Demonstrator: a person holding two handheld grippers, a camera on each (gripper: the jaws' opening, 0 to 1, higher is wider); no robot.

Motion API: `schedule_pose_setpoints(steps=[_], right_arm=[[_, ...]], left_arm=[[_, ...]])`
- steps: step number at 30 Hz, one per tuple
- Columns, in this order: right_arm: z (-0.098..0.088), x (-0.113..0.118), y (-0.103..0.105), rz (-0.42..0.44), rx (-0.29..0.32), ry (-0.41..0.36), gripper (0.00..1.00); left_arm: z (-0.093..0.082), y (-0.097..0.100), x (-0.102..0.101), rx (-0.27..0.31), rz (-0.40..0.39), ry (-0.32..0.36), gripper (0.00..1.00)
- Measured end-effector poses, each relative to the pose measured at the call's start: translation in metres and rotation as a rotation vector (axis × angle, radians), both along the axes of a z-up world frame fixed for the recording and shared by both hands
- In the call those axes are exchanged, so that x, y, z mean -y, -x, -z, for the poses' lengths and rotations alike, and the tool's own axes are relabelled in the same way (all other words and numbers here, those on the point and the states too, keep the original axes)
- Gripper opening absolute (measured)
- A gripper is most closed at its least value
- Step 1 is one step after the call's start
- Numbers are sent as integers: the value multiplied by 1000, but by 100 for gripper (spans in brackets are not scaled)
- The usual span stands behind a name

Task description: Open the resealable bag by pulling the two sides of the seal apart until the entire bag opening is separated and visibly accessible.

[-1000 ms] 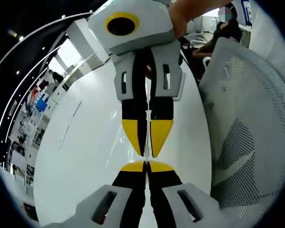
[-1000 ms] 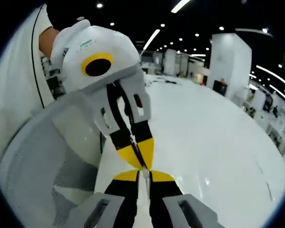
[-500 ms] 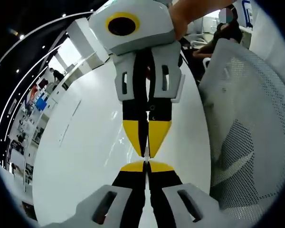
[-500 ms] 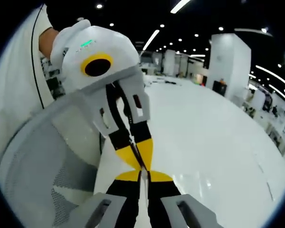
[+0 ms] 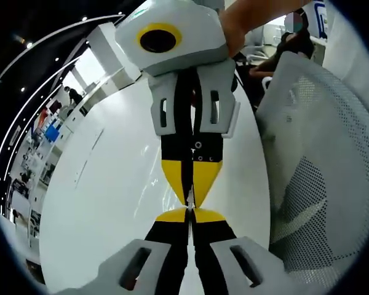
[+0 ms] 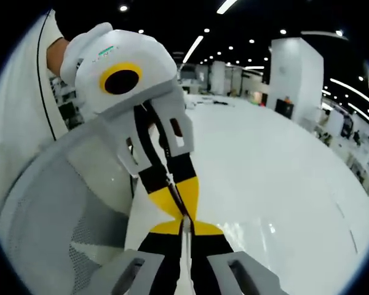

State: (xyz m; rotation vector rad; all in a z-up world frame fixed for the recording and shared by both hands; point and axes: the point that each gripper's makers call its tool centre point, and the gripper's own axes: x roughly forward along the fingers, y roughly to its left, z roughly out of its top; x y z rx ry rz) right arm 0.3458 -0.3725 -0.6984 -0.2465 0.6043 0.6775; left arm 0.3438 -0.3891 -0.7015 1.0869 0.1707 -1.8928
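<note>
At the lower middle of the left gripper view, the left gripper [image 5: 189, 212] has its jaws pressed together, tip to tip with the right gripper [image 5: 189, 201], which comes down from the top with jaws also closed. Between the tips a thin clear edge, probably the bag [image 6: 186, 228], is pinched; I cannot see it well. Behind them lie a white table [image 5: 111, 203] and a mesh chair [image 5: 320, 172].

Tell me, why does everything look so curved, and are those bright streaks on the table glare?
Left gripper view: the fisheye lens bows the white table and mesh chair. Right gripper view: the ceiling lights mirror as glare on the glossy tabletop; the close-up left gripper looks swollen.
</note>
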Motion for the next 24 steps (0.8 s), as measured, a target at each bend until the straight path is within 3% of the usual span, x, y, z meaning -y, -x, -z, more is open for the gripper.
schedule_pose_setpoints(steps=[6,10,17,24], right_arm=[[-5,-5,-1,-33,31,14,0],[-3,-4,0,-37,17,24,0],[2,0,-3,5,-19,38,0],[6,9,3,11,-47,67,0]], left_arm=[[5,0,0,11,4,-24,0],[5,1,-1,14,14,-30,0],[10,-3,4,-39,-75,-71,0],[13,-5,3,-35,-84,-81,0]])
